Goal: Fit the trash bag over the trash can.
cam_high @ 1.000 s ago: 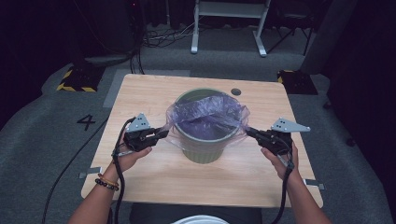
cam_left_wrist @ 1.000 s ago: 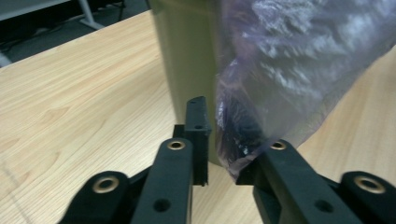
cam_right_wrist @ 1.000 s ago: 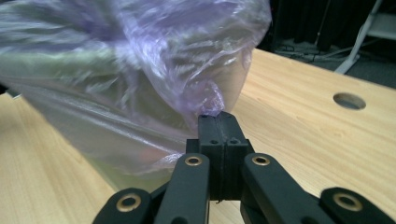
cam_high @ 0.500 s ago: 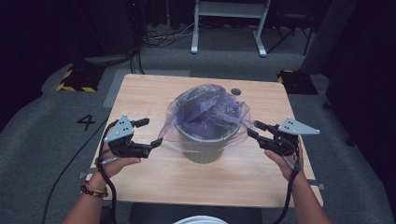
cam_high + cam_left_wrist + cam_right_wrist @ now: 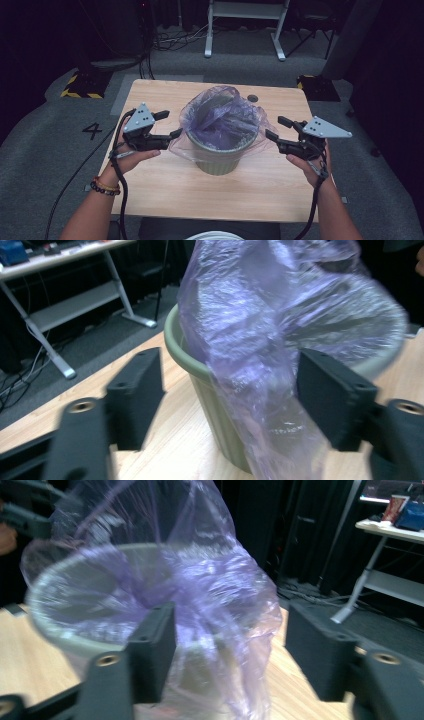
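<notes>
An olive-green bin [image 5: 220, 156] stands mid-table with a thin purple bag [image 5: 220, 117] in it, its loose top puffed up above the rim. My left gripper [image 5: 171, 124] hovers at the bin's left side. It is open, its jaws have just been closing a little, and the bag film [image 5: 260, 390] hangs between them without being pinched. My right gripper [image 5: 276, 127] hovers at the bin's right side. It is open too, its jaws have just been opening, and a fold of bag [image 5: 225, 630] lies loose between them.
The wooden table [image 5: 250, 190] has a small dark disc [image 5: 253, 98] behind the bin. On the grey floor are a white desk frame [image 5: 245, 25], a yellow-black striped block [image 5: 80, 85] and a painted 4 [image 5: 93, 131].
Both grippers went from shut on the bag's edges at the bin's rim to open. Both hands rose and drew slightly outward. The bag's top sprang up and puffed out.
</notes>
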The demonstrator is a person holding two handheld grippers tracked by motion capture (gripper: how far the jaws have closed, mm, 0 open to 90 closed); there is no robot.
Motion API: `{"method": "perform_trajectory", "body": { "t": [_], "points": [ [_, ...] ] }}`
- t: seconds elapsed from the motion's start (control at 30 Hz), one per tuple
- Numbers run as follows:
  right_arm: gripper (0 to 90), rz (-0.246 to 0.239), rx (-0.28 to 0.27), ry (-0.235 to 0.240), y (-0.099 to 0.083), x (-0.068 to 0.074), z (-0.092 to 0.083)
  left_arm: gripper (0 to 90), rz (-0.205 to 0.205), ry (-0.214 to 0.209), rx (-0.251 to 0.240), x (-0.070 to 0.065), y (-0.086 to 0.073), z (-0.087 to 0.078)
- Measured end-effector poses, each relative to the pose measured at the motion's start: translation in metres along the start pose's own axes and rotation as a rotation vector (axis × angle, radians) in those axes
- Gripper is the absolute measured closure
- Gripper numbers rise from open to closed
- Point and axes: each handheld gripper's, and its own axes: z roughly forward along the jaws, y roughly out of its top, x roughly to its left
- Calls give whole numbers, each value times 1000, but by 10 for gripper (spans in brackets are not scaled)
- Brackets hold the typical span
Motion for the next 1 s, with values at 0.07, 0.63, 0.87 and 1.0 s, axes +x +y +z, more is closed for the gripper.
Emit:
{"method": "perform_trajectory", "body": {
  "t": [0.07, 0.63, 0.87, 1.0],
  "points": [
    [552, -27, 38, -10, 1, -4, 8, 457, 19, 2, 35, 5, 1, 8],
    [885, 49, 60, -47, -12, -31, 33, 900, 18, 52, 104, 22, -24, 31],
    [900, 24, 48, -50, -11, -35, 37, 900, 18, 72, 116, 26, -27, 33],
    [900, 31, 80, -63, -14, -44, 52, 900, -13, 70, 133, 34, -36, 43]
  ]
}}
